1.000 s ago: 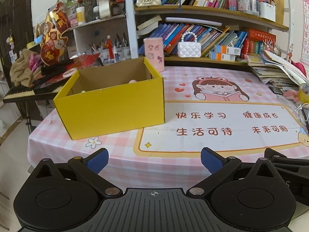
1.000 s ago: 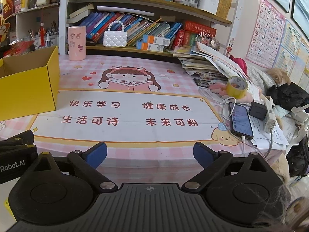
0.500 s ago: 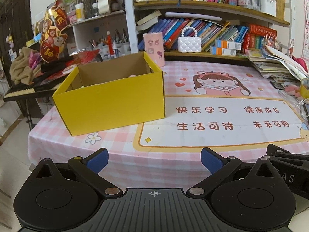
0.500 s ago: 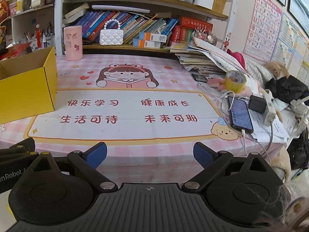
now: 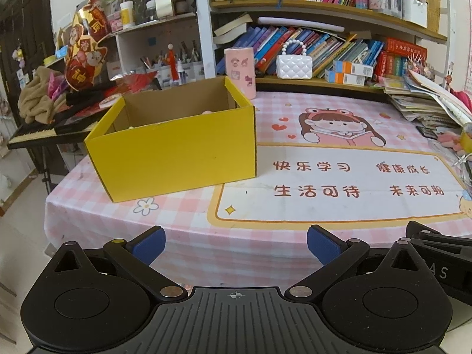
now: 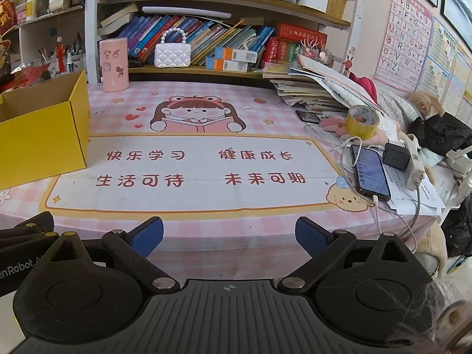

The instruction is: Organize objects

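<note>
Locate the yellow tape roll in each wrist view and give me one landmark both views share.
Left wrist: yellow tape roll, only a sliver at the far right edge, mid-height.
Right wrist: fully visible right of centre, standing on edge beside the stack of papers.
Shared landmark: the pink cylinder at the table's back.

- The table (image 6: 206, 230) wears a pink checked cloth with a big picture mat (image 6: 191, 174) on top.
- A yellow box (image 5: 177, 153) sits near the left edge, open at the top.
- A pink cup (image 6: 114, 64) stands at the back edge, behind the box.
- A pile of books and papers (image 6: 312, 94) lies in the back right corner.
- A yellow tape roll (image 6: 362, 120) rests near the right edge, just in front of the pile.
- A phone (image 6: 370, 172) lies flat by the right edge, with a white cable plugged in.
- A black charger block (image 6: 396, 157) and a white power strip (image 6: 414, 162) sit just beside the phone, on some papers.
</note>
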Tool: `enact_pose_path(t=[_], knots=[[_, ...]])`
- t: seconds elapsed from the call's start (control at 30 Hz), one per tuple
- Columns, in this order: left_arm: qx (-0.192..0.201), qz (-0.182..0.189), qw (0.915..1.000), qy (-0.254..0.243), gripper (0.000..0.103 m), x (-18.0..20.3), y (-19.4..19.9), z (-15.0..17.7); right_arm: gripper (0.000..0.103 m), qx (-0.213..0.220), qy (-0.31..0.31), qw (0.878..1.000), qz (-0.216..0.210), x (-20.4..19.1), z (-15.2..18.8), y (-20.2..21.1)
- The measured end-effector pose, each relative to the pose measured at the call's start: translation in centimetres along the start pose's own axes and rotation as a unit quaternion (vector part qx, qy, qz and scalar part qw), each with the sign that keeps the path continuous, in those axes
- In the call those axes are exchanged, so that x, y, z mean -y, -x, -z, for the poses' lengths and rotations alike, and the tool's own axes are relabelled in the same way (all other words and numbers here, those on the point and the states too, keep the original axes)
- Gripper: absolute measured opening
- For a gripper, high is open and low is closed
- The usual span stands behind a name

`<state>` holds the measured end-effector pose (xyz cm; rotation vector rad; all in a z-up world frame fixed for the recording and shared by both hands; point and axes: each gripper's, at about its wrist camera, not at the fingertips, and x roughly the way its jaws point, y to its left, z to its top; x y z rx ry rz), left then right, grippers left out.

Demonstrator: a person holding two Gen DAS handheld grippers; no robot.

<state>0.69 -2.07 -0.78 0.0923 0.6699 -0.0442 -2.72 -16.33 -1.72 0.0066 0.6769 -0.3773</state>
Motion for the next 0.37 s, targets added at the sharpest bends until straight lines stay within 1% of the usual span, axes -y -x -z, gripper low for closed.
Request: enact_pose_path(t=[0.37], knots=[[0.006,-0.005,1.0000,-0.004,0.103,-0.12,0.26,-0.08,0.096,0.003,0.002,1.000,0.001,-0.11,-0.08,0.15]])
